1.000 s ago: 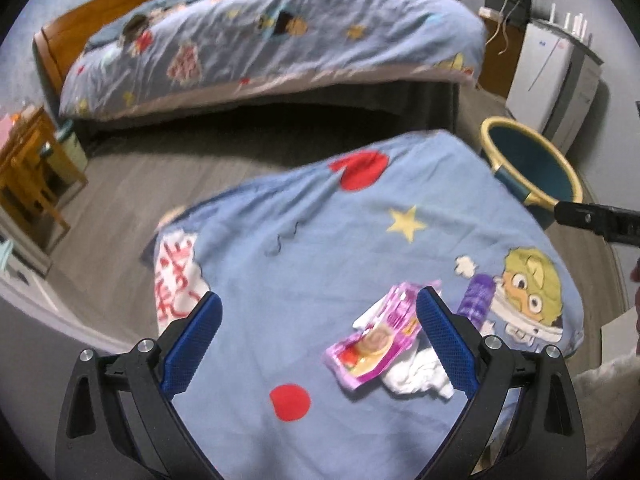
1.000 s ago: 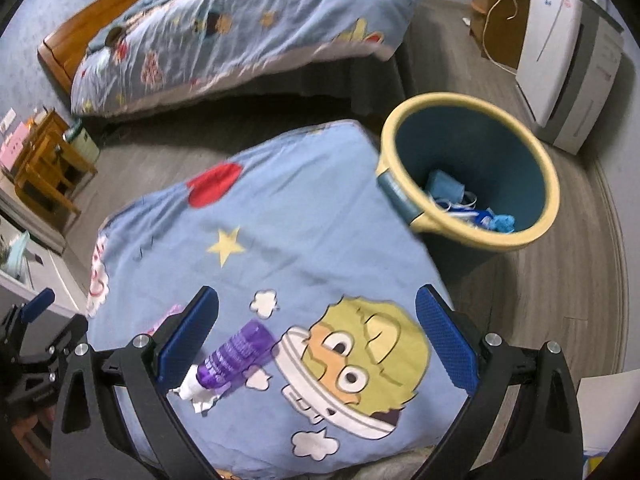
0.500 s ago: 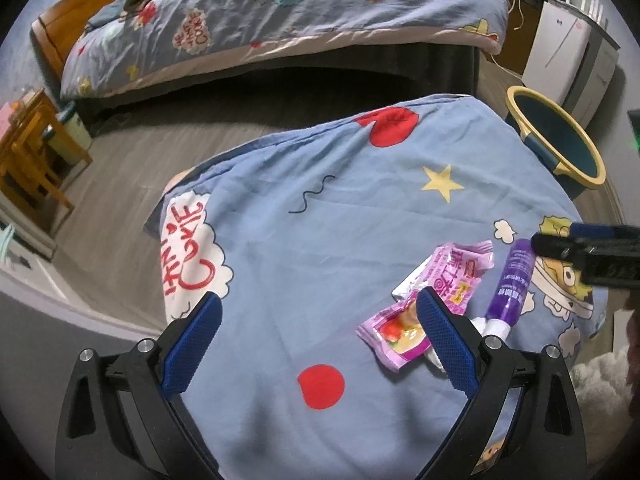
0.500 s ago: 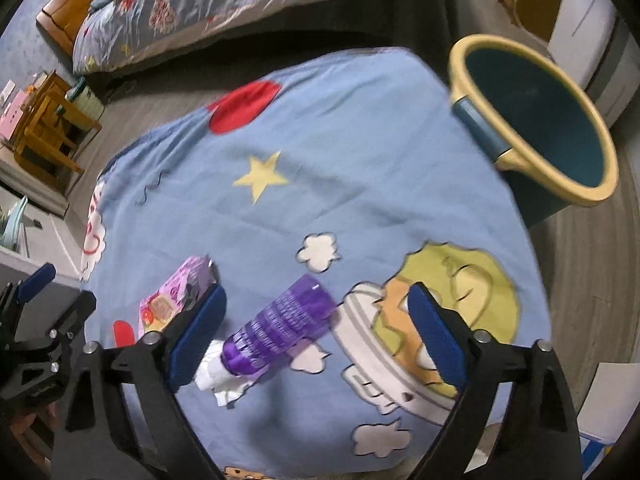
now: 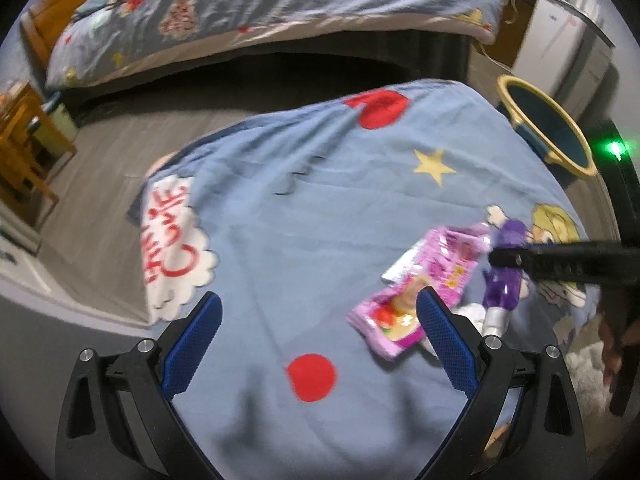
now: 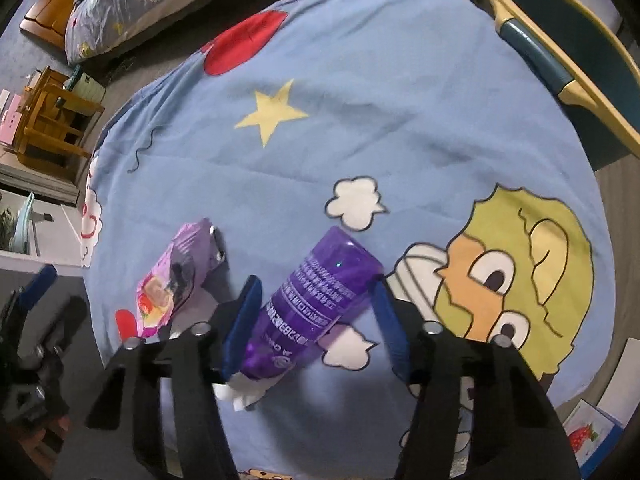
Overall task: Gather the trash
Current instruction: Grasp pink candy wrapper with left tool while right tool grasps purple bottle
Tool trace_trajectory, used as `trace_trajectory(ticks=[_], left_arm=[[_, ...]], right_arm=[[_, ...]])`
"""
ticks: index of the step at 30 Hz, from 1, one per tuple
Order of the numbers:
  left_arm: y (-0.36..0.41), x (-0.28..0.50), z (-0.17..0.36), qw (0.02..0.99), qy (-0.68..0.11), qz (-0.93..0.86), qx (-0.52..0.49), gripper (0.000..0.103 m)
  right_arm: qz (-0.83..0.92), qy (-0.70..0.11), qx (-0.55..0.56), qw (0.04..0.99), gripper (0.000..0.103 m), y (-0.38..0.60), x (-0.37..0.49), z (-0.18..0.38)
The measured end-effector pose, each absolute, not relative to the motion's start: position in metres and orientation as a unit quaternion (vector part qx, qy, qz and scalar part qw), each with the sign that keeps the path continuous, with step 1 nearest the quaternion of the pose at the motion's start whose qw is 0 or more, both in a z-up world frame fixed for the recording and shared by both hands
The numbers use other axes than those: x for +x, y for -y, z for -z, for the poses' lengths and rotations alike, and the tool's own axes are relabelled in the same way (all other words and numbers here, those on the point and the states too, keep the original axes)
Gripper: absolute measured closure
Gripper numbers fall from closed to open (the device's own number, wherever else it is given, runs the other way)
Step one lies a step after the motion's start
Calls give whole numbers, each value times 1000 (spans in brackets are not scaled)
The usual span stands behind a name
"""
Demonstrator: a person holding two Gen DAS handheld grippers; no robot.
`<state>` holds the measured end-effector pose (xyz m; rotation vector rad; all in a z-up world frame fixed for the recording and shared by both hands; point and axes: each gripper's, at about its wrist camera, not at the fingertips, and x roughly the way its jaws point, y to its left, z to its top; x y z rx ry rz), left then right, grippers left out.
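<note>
Right gripper (image 6: 316, 312): jaws closing, with the purple tube (image 6: 316, 304) between them; the left pad lies against the tube's side, the right pad stands just beside its wider end, and full contact on both sides cannot be confirmed; the gripper points steeply down at the blue cartoon-print cloth (image 6: 360, 120).

Purple tube: lies flat on the cloth, tilted, its flat end toward the white cloud print and its white cap (image 6: 240, 394) toward the camera; crumpled white paper shows just beside the cap.

Left gripper (image 5: 316, 340): jaws spread wide, nothing between them; it hovers above the cloth, over the red dot print.

Pink snack wrapper (image 5: 416, 292): lies on the cloth just left of the tube, apart from it; the left gripper's right pad overlaps its lower corner in the left wrist view, contact not determinable.

Bin (image 6: 592, 92): yellow rim, dark teal inside; stands on the floor at the cloth's far right edge, well apart from both trash items.

A bed (image 5: 280, 8) with matching bedding stands beyond.
</note>
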<state>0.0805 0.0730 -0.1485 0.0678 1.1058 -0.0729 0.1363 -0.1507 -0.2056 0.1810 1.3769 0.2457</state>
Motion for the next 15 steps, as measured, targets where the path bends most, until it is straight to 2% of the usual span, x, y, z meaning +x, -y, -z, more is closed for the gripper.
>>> trace_trajectory(ticks=[1,5,7,9,12,15], left_arm=[[-68,81,150,847,-528,49,34,7],[-38,80,161,835,-535,101,75,11],[-25,81,170,825,-546,114,92,26],[-17,83,181,812,-563,118,104,32],[-7,82,190,803,-566,123,141,32],[-6,84,195,798,-573,118,145,39]], right_arm=[[-111,-630,85,764,64,153,137,204],[-105,-622,86,772,67,162,141,199],[-105,-622,86,771,67,165,142,199],[-108,-621,85,772,67,165,143,199],[-111,-619,83,773,67,165,144,198],[-113,-619,82,773,67,166,145,198]])
